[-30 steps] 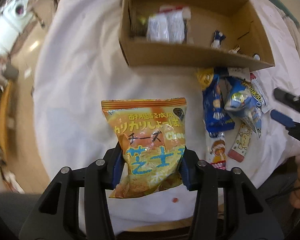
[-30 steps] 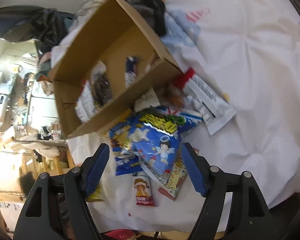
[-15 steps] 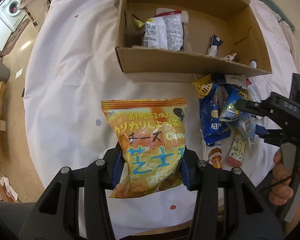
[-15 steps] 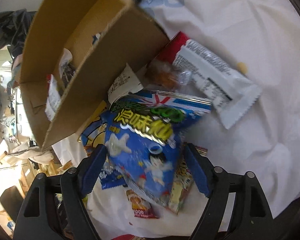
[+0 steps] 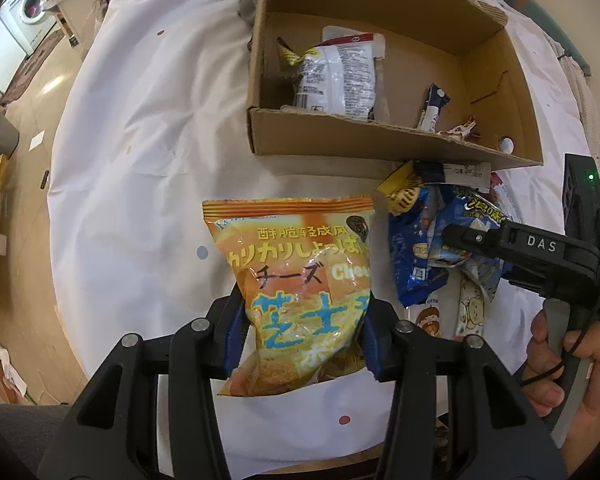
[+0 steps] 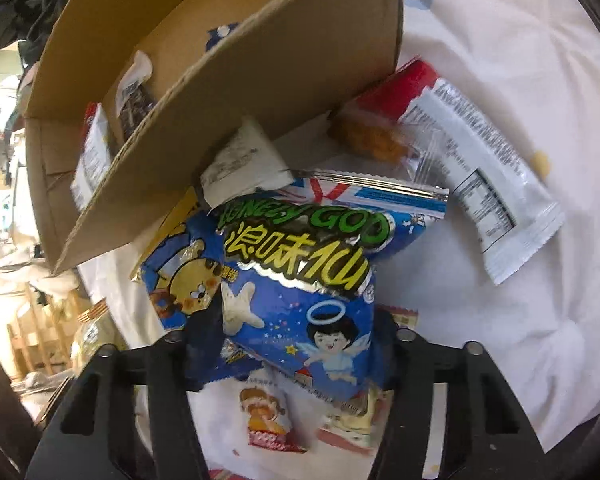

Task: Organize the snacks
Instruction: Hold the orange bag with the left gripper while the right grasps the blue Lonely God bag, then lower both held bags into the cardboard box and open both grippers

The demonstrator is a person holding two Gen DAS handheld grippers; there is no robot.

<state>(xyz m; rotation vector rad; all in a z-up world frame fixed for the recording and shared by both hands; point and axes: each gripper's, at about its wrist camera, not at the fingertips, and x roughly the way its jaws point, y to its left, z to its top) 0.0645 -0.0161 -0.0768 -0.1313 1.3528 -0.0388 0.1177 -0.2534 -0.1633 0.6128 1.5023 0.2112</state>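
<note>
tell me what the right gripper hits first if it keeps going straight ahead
Probably the blue Lonely God snack bag, already between the right gripper jaws; beyond it stands the cardboard box wall.

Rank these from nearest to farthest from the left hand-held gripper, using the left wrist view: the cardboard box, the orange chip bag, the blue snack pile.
1. Orange chip bag: clamped between the left hand-held gripper fingers.
2. Blue snack pile: to the right, on the white cloth.
3. Cardboard box: farthest, straight ahead past the bag's top edge.
</note>
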